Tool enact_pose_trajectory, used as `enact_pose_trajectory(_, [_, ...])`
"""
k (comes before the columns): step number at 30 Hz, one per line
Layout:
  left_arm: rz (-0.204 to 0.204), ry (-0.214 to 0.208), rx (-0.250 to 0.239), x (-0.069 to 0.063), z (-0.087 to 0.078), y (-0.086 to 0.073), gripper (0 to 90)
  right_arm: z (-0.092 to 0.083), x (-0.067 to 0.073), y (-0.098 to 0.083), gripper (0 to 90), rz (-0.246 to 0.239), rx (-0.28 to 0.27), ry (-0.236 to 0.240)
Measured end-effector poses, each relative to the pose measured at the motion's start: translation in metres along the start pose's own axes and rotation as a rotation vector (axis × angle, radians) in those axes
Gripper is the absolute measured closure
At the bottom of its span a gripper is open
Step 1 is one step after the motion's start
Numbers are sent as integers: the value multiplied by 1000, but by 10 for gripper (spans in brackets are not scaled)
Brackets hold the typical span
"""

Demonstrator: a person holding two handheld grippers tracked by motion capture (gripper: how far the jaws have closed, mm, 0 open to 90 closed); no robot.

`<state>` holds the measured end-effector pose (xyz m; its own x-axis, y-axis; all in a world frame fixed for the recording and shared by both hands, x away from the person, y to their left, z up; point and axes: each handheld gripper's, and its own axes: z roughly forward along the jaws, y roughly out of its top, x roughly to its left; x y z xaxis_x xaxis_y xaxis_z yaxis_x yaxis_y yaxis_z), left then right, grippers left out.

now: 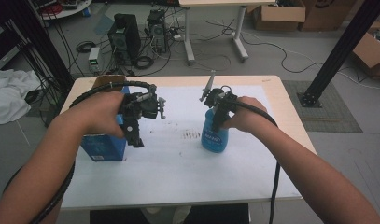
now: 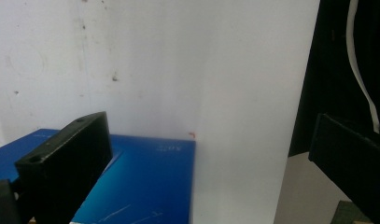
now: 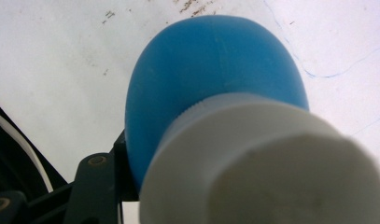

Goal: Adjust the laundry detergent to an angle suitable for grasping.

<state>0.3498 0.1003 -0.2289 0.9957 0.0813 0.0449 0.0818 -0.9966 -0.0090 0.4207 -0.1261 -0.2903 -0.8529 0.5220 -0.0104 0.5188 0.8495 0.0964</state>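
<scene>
A blue plastic bottle [image 1: 214, 136] with a white cap [image 3: 262, 163] stands upright on the white sheet [image 1: 178, 163], right of centre. My right gripper [image 1: 219, 122] is shut on its upper body, and one black finger [image 3: 96, 184] presses its side while the cap hides the other. A grey spout [image 1: 209, 85] rises above the bottle. A dark blue box [image 1: 103, 148] sits at the sheet's left edge. My left gripper [image 1: 137, 139] hangs open just over the box's right end, jaws wide apart, with the box top [image 2: 145, 182] below them.
An open cardboard box [image 1: 108, 81] stands behind the blue box at the table's back left corner. Ink smudges [image 1: 192, 135] mark the sheet between the two grippers. A black post [image 1: 346, 46] leans beyond the table's right side. Computer towers and cables lie on the floor behind.
</scene>
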Motion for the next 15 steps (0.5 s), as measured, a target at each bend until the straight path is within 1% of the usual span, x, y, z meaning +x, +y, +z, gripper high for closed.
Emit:
enact_pose_trajectory(5, [4, -4, -2, -1, 3, 2, 1, 6, 6, -1, 399, -16, 9, -12])
enact_pose_trajectory(6, [4, -4, -2, -1, 3, 2, 1, 7, 7, -2, 399, -13, 7, -14])
enact_pose_trajectory(9, [6, -7, 5, -2, 3, 3, 1, 7, 6, -4, 398, -11, 1, -10])
enact_pose_trajectory(10, [5, -7, 3, -2, 3, 3, 0, 7, 6, -5, 396, -14, 8, -7])
enact_pose_trajectory(13, [4, -6, 6, -2, 3, 3, 1, 7, 6, -7, 393, -19, -1, -8])
enact_pose_trajectory(14, [2, -7, 6, -1, 2, 3, 1, 7, 6, -7, 391, -29, -2, -12])
enact_pose_trajectory(15, [2, -8, 7, -1, 2, 3, 1, 7, 7, -7, 391, -22, -6, -15])
